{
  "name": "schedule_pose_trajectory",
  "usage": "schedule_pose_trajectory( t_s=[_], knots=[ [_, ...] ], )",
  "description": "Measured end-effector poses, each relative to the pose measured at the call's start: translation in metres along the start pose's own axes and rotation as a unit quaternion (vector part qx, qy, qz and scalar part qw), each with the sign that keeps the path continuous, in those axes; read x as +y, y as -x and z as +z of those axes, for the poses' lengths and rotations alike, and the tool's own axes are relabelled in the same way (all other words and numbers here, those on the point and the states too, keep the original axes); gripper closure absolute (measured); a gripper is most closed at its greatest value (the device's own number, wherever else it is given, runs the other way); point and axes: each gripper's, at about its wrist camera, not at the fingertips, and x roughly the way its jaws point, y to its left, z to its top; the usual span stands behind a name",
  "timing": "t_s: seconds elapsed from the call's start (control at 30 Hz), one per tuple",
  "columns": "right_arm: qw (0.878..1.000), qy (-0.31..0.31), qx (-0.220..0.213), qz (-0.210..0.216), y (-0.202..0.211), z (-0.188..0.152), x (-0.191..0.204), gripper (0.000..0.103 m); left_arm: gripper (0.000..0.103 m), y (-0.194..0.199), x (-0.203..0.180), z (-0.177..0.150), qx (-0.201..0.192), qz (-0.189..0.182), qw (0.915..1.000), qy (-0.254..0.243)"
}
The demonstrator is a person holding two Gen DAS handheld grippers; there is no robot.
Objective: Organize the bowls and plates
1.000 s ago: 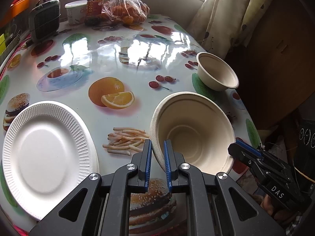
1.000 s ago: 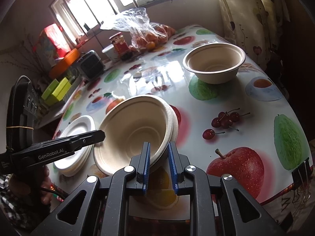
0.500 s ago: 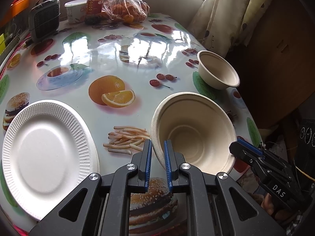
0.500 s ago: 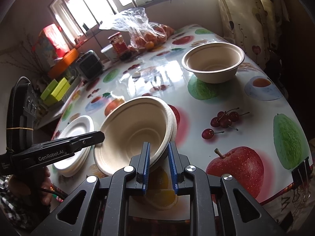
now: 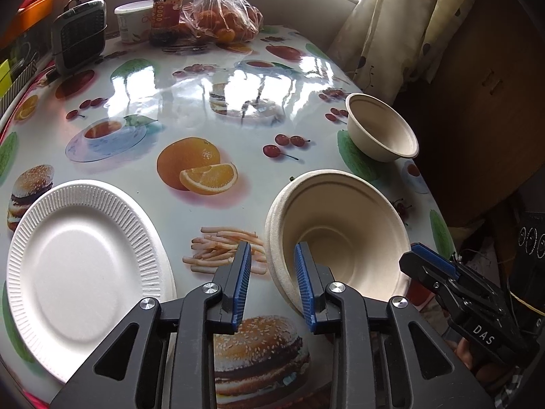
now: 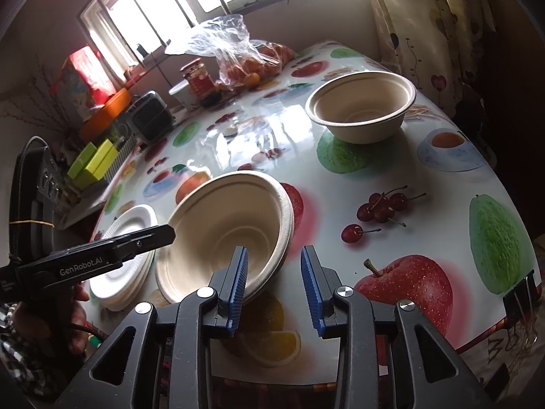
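Fruit-printed oilcloth covers the bench (image 5: 190, 109). Both tools' jaws are opening: the left tool (image 5: 272, 281) and right tool (image 6: 274, 284) have just let go of the stacked bowls (image 5: 340, 231), leaving them tilted beside the plate stack (image 5: 85, 266). One bowl (image 6: 361, 105) remains apart, probably next.
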Motion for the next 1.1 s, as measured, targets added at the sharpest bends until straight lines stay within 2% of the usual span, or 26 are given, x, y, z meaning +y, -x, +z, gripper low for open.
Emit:
schedule_pose_trajectory(
  t_s=[0.2, 0.37, 0.77, 1.1],
  knots=[
    [1.000, -0.005, -0.008, -0.003, 0.002, 0.008, -0.005, 0.067, 0.069, 0.001, -0.002, 0.009, -0.008, 0.005, 1.0000, -0.004],
    [1.000, -0.011, -0.022, -0.014, 0.005, 0.017, -0.011, 0.064, 0.068, 0.000, -0.007, 0.020, -0.014, 0.006, 0.9998, -0.012],
    [0.997, -0.027, -0.045, -0.050, 0.007, 0.042, -0.039, 0.061, 0.068, -0.014, -0.037, 0.062, -0.022, -0.013, 0.9988, -0.041],
    [0.994, -0.024, -0.063, -0.085, 0.011, 0.067, -0.058, 0.061, 0.068, -0.035, -0.060, 0.094, -0.013, -0.031, 0.9978, -0.057]
  ],
)
